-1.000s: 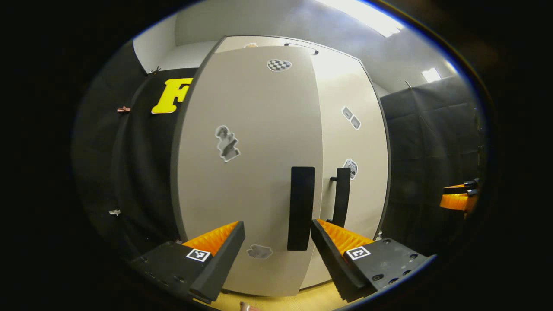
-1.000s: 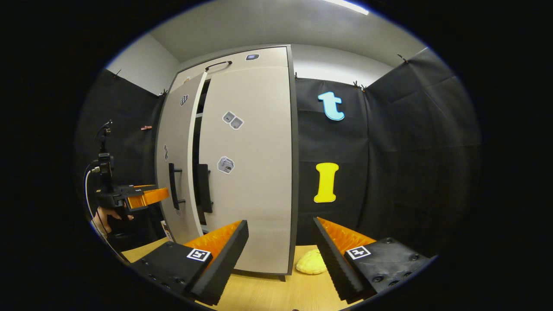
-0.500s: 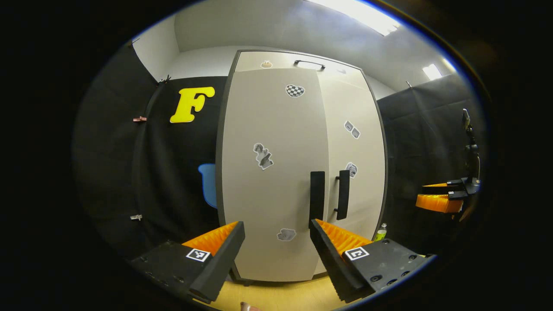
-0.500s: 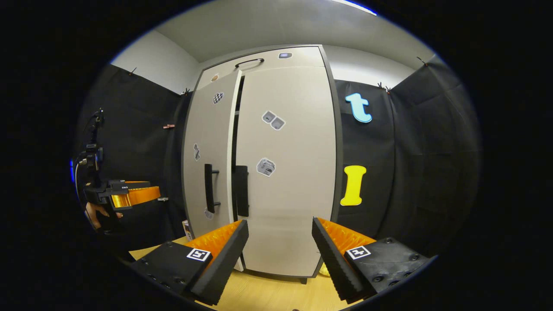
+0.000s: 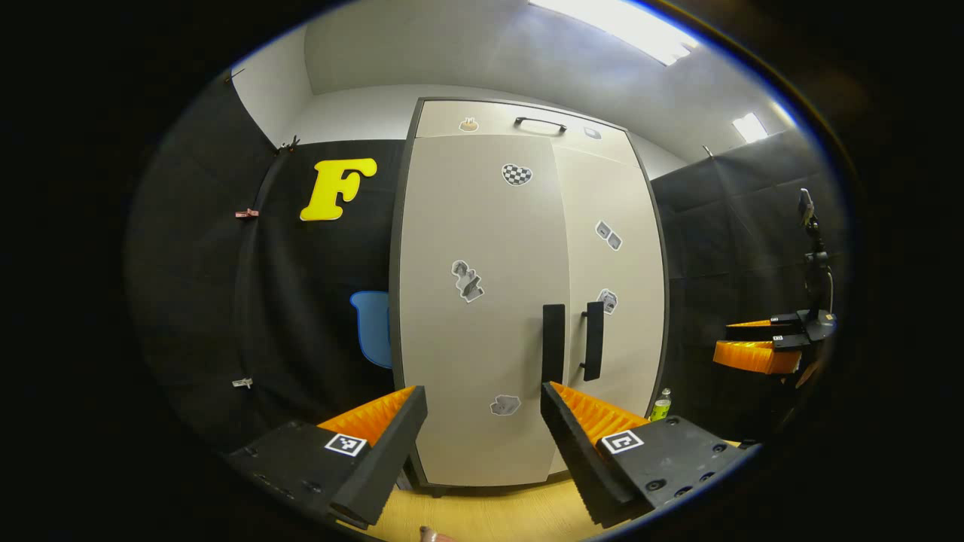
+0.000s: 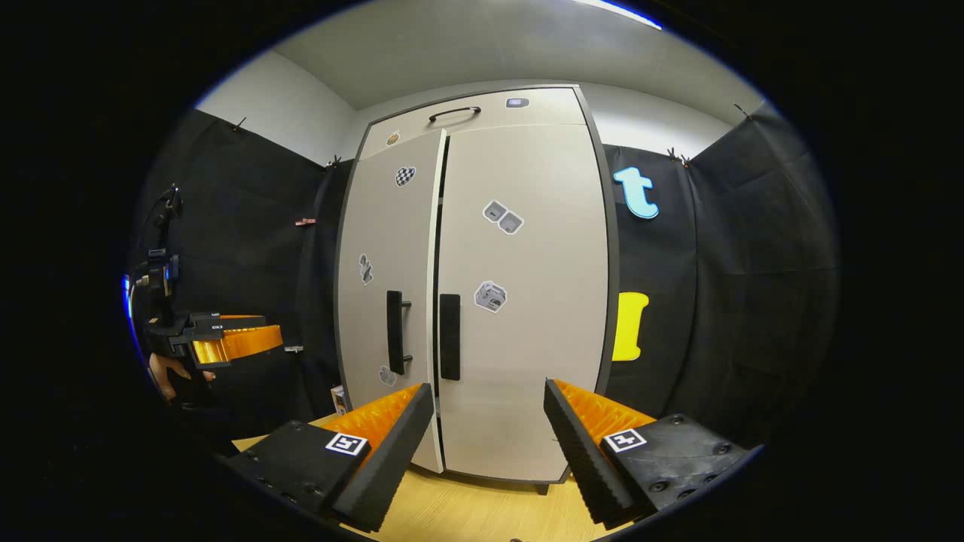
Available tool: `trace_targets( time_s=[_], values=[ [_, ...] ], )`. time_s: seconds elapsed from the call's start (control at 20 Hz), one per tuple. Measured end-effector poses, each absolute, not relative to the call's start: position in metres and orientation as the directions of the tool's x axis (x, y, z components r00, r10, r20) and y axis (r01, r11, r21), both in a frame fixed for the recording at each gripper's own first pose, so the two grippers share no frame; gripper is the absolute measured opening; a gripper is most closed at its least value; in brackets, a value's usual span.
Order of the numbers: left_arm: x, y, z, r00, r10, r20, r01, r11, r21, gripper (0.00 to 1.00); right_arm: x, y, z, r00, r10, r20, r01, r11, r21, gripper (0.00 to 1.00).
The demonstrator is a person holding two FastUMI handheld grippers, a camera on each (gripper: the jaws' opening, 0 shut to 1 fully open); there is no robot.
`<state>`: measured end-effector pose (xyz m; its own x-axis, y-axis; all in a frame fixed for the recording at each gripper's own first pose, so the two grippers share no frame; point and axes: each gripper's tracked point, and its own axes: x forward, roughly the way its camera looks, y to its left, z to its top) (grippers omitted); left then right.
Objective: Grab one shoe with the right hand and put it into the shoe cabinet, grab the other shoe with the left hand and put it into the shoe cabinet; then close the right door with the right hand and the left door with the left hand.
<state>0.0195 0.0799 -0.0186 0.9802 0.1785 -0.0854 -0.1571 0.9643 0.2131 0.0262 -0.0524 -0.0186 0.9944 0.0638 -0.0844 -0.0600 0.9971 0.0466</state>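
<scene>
L door (image 6: 388, 301): ajar, slim gap at centre seam (R door (image 6: 523, 301) flush).
L gripper (image 5: 482, 444): jaws apart, empty, facing L door, nearer.
R gripper (image 6: 488, 444): spread, empty.

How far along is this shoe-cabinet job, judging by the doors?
Nearly finished, it seems. No shoes lie on the floor in sight, so they are presumably inside the shoe cabinet. The right door sits flush. The left door is almost shut; the right gripper view shows a thin dark gap beside it. Both the left gripper and right gripper are open, empty, clear of the doors.
</scene>
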Motion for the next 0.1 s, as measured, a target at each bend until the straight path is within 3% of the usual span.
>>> trace_targets(
  time_s=[0.1],
  values=[
    [0.0188,0.0807,-0.0192,0.981,0.175,-0.087,-0.154,0.966,0.209,0.96,0.0241,-0.0519,-0.0164,0.995,0.058,-0.085,-0.054,0.997,0.045,0.98]
  ],
)
